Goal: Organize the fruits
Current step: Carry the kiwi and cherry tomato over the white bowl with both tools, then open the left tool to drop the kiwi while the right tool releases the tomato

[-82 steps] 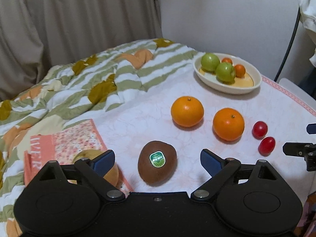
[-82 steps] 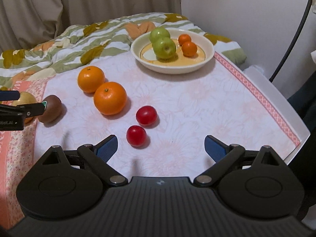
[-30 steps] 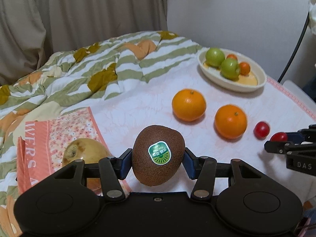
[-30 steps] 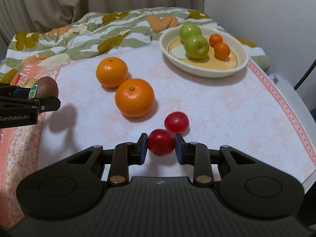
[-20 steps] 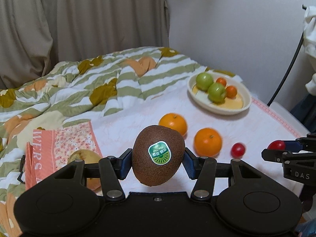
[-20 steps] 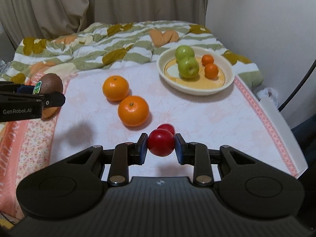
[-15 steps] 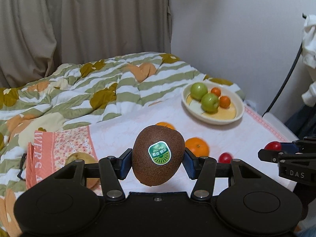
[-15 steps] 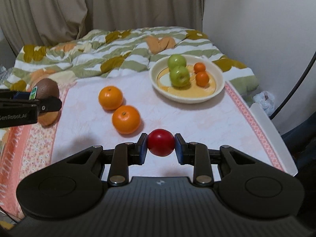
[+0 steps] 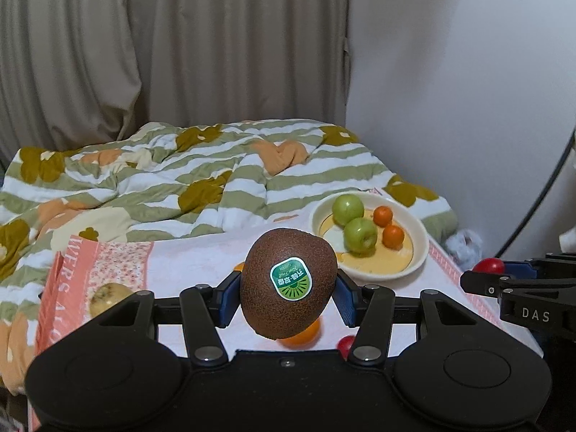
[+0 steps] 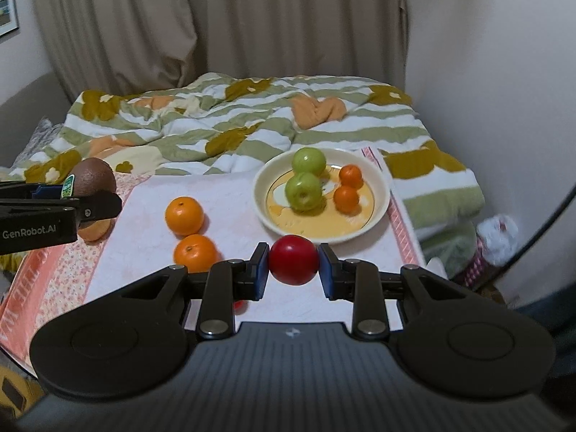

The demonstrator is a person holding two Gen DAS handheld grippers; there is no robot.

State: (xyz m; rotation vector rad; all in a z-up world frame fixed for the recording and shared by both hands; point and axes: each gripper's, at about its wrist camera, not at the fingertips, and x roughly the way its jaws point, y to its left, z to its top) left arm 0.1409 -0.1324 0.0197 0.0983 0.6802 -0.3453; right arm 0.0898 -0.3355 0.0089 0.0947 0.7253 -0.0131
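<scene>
My left gripper [image 9: 288, 297] is shut on a brown kiwi [image 9: 288, 282] with a green sticker, held up above the table. My right gripper [image 10: 293, 266] is shut on a small red tomato [image 10: 293, 259], also lifted. A cream bowl [image 10: 374, 216] at the back right holds two green apples [image 10: 303, 191] and two small oranges [image 10: 346, 198]. Two large oranges [image 10: 184, 215] [image 10: 195, 252] lie on the pink cloth. A second red tomato [image 9: 346, 345] shows partly behind my left finger. From the right wrist view the kiwi [image 10: 94, 177] hangs at the far left.
A yellowish pear-like fruit [image 9: 108, 297] lies on a pink floral book [image 9: 68, 280] at the left. A green-striped quilt [image 10: 252, 126] is bunched behind the table. The table's right edge [image 10: 403, 223] drops off near a wall, with a black cable [image 9: 536, 201] there.
Both grippers have risen and pulled back from the table with their fruit; the bowl and oranges now look smaller and lower. Earlier still, both were open above the kiwi and the tomato.
</scene>
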